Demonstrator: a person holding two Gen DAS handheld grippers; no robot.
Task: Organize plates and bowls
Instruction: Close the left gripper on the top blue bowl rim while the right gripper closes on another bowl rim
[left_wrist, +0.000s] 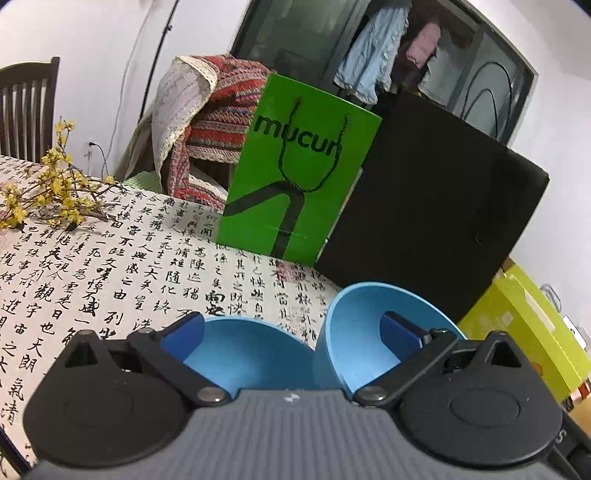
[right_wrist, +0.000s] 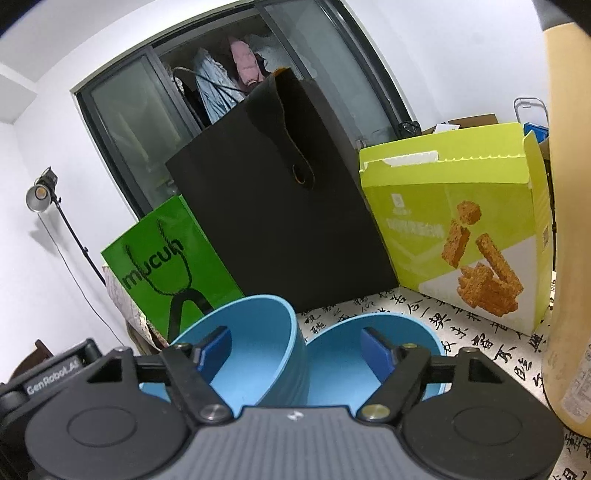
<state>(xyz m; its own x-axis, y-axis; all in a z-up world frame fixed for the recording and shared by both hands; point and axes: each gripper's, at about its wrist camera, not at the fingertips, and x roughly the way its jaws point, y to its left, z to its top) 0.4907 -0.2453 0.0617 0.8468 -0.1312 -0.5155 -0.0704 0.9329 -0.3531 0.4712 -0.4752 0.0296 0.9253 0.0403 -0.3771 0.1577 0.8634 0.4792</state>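
A: Black paper, that tall bag (right_wrist: 280, 206), is the biggest thing on the desk (left_wrist: 122, 258), so I place everything from it. The green bag (left_wrist: 295, 173) leans just beside it on one side, the yellow-green snack box (right_wrist: 458, 225) stands just beside it on the other.

B: And the bowls?

A: Two blue bowls, both in front of the black bag, near its foot. The flat bowl (right_wrist: 373, 354) sits upright on the desk. The tilted bowl (right_wrist: 251, 343) is tipped up on edge with its rim against the flat one's rim; they seem to touch.

B: Where are the tools?

A: The left tool (left_wrist: 293, 328) has its jaws wide apart, one pad over each bowl, gripping nothing. The right tool (right_wrist: 297, 349) is the same: jaws spread, the touching rims between them, pads not pressing on anything that I can see.

B: How will the bowls handle?

A: My guess is plastic or melamine: light, stiff, thin-walled and smooth, so a bit slippery rather than fragile. I would pinch one wall at the rim, one pad inside and one outside. The tilted bowl looks unsteady; a nudge could roll it, so take it first and nest it into the flat one.
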